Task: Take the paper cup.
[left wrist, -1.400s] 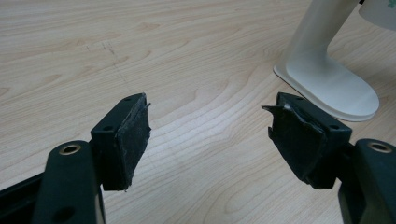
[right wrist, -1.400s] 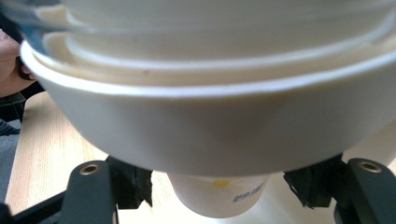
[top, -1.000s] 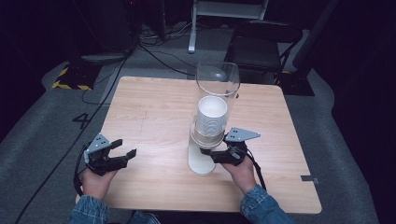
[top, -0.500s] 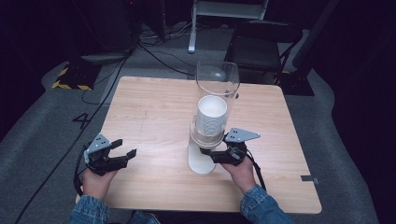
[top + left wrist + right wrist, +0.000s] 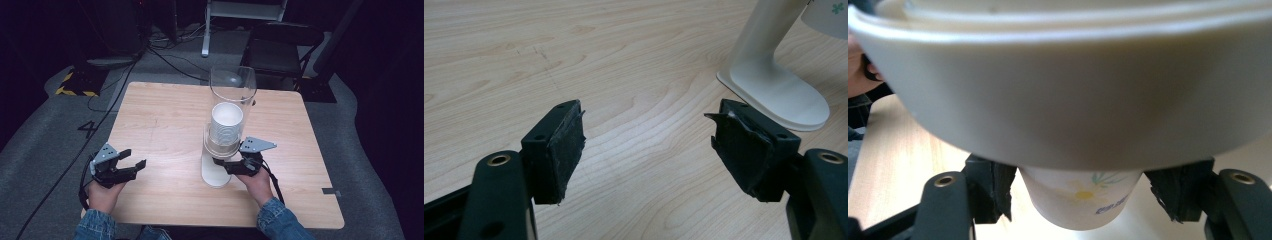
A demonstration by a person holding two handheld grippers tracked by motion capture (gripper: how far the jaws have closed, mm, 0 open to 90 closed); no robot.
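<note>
Jaws of our right gripper (image 5: 1078, 200) flank the dispenser's lowest cup (image 5: 1079, 200), unclamped; at 9 o'clock, our left gripper (image 5: 646, 145) gapes empty.

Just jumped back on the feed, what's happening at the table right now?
A person is working a cup dispenser on the table. The right gripper sits under its white collar, jaws on either side of the bottom paper cup, not clearly clamped yet. The left gripper waits open off to the side, holding nothing.
</note>
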